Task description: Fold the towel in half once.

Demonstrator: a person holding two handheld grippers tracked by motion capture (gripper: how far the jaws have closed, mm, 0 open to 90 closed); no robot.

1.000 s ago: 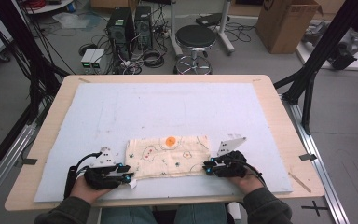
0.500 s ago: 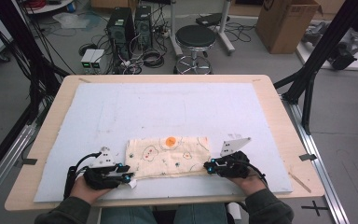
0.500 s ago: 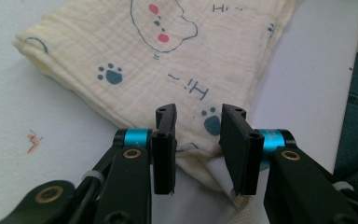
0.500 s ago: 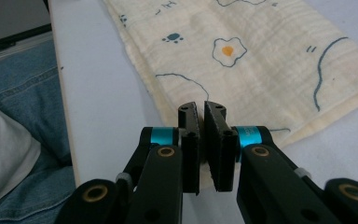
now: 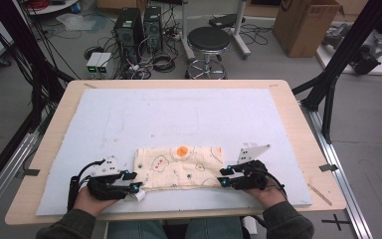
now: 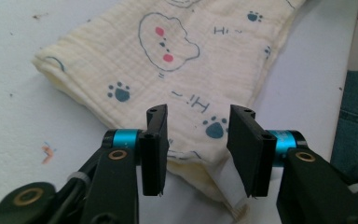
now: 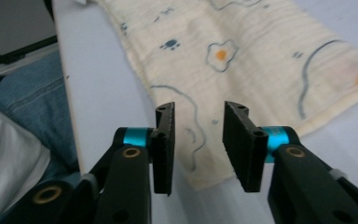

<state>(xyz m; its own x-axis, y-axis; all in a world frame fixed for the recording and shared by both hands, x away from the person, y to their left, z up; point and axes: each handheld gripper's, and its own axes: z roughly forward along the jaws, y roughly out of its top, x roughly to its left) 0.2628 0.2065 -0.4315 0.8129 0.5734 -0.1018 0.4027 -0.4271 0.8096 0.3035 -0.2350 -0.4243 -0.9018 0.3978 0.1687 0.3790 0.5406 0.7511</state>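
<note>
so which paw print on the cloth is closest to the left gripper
The dark blue paw print between the open left gripper, on the cloth; the others lie farther off.

Both forearms are brought in from the near edge of the table, each hand wrapped around a gripper held low over the surface, the two well apart and pointed inward toward each other. The left gripper [image 5: 135,188] is held level with its jaws parted, a clear gap being seen between the pads [image 6: 154,149] in the left gripper view. The right gripper [image 5: 223,178] is likewise held with its jaws spread apart, the fingers [image 7: 240,145] angled slightly downward.
</note>
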